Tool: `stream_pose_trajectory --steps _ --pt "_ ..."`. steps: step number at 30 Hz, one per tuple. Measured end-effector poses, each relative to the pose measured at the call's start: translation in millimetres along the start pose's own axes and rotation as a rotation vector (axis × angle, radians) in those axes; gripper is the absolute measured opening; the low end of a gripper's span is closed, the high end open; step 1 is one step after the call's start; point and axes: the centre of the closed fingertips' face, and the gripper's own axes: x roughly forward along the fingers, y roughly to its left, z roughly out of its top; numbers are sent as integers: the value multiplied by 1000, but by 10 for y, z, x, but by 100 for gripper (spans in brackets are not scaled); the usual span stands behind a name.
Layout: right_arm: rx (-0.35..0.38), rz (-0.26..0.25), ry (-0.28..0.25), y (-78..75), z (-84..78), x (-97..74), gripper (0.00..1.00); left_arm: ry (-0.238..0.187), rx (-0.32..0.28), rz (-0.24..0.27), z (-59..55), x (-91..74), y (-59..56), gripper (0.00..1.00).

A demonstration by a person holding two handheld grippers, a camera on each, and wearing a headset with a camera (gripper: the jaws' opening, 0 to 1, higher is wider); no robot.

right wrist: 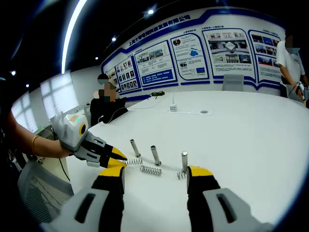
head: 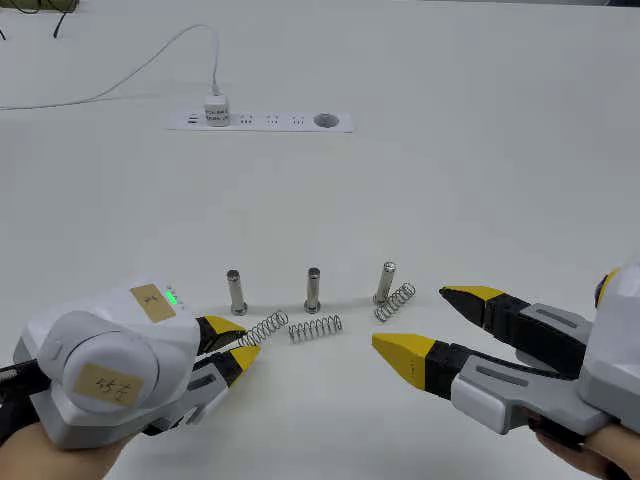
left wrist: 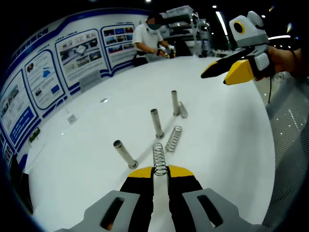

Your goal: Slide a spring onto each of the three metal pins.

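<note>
Left side: your left gripper has its jaws pinched down on the near end of the left spring. In the left gripper view the coil sticks straight out from between the yellow tips. I can't tell whether it's lifted or resting on the white workbench. Its free end points toward the left pin, which stands upright and bare.

Centre: the middle pin is upright, with nothing on it. The middle spring lies flat just in front of it, clear of both grippers.

Right: the right pin is upright and bare too. The right spring lies at an angle just beside its base; whether they touch is too close to call.

Your right gripper has its jaws spread wide with nothing between them. The tips aim at the pin row from the right, apart from every spring.

Far back there's a power strip with one white plug and a cable.
</note>
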Motion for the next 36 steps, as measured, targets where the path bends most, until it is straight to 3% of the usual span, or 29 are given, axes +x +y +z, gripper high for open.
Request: stream_pose_trajectory --steps 9,12,20,29,36 --pt "63 34 -24 97 75 4 51 -114 -118 24 279 -254 -27 9" --pt "101 51 -41 134 125 17 50 -180 -208 18 402 -348 -64 9" --pt "191 123 -67 292 227 78 44 -276 -313 -22 577 -523 -158 9" --pt "284 210 -53 527 257 233 37 -330 -369 -53 647 -629 -279 9" --pt "360 268 -64 690 291 304 30 -383 -356 -64 729 -712 -374 9"
